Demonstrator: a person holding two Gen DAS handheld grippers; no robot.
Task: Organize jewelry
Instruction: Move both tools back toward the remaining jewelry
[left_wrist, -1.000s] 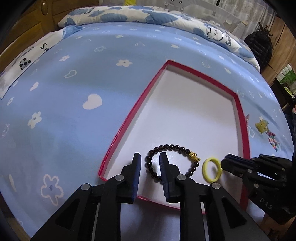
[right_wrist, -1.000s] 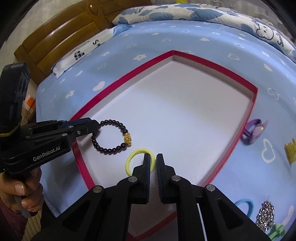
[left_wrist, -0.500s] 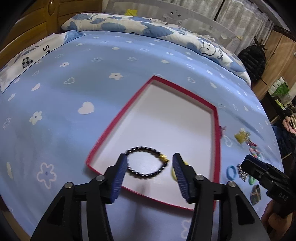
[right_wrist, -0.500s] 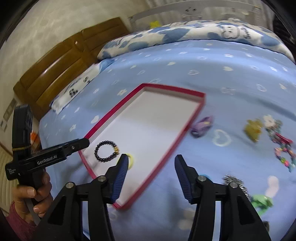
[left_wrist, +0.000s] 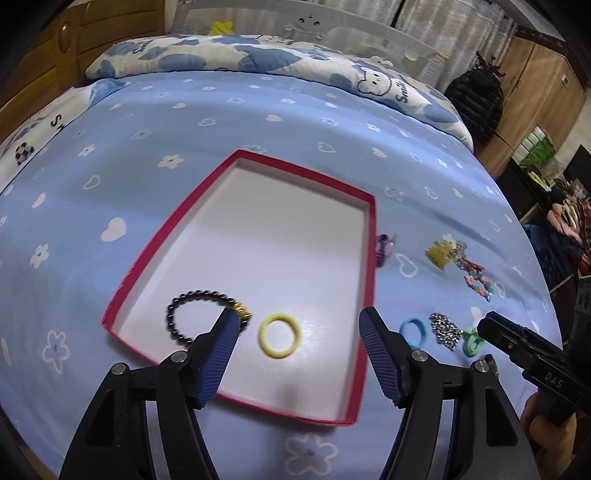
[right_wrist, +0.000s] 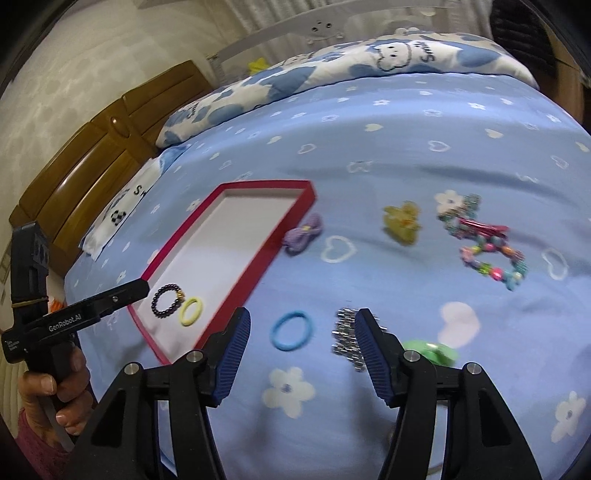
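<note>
Both grippers, left (left_wrist: 297, 325) and right (right_wrist: 301, 326), just opening, empty; bracelet (left_wrist: 199, 314) and yellow band (left_wrist: 279, 335) apparently apart in tray (left_wrist: 371, 258).

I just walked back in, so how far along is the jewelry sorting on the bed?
Done: the dark bead bracelet and yellow ring lie in the red tray. In hand: nothing; the left gripper and right gripper have just been opening, both empty. Left: blue ring, silver chain, green piece, purple tie, yellow clip, colourful bracelet.

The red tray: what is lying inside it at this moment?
Inside the red tray lie a dark beaded bracelet and a yellow hair ring. The left gripper's finger covers part of the bracelet.
</note>
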